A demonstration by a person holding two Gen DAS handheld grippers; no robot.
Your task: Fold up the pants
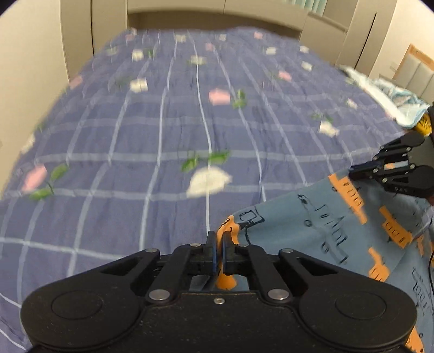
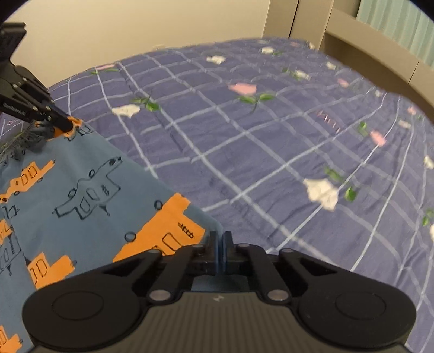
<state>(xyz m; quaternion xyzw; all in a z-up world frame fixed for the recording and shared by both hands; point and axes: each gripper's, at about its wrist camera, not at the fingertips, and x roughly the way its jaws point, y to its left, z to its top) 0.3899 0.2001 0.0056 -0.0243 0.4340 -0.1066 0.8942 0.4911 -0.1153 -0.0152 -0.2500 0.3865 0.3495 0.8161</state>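
Observation:
The pants (image 1: 312, 225) are blue cloth printed with orange blocks and outlined vehicles. They are stretched over the purple checked quilt (image 1: 162, 122) of a bed. My left gripper (image 1: 219, 239) is shut on one orange-printed corner of the pants. In this same view, my right gripper (image 1: 355, 171) at the right edge pinches the other corner. In the right wrist view the pants (image 2: 81, 190) fill the lower left. My right gripper (image 2: 220, 239) is shut on their edge. My left gripper (image 2: 69, 126) grips the far corner at upper left. The edge between both grippers runs taut.
The flowered quilt (image 2: 271, 135) stretches far ahead of both grippers. A light blue and white cloth (image 1: 393, 95) lies crumpled at the bed's right side. Beige cabinet panels (image 1: 217, 10) and a plain wall (image 2: 135, 32) border the bed.

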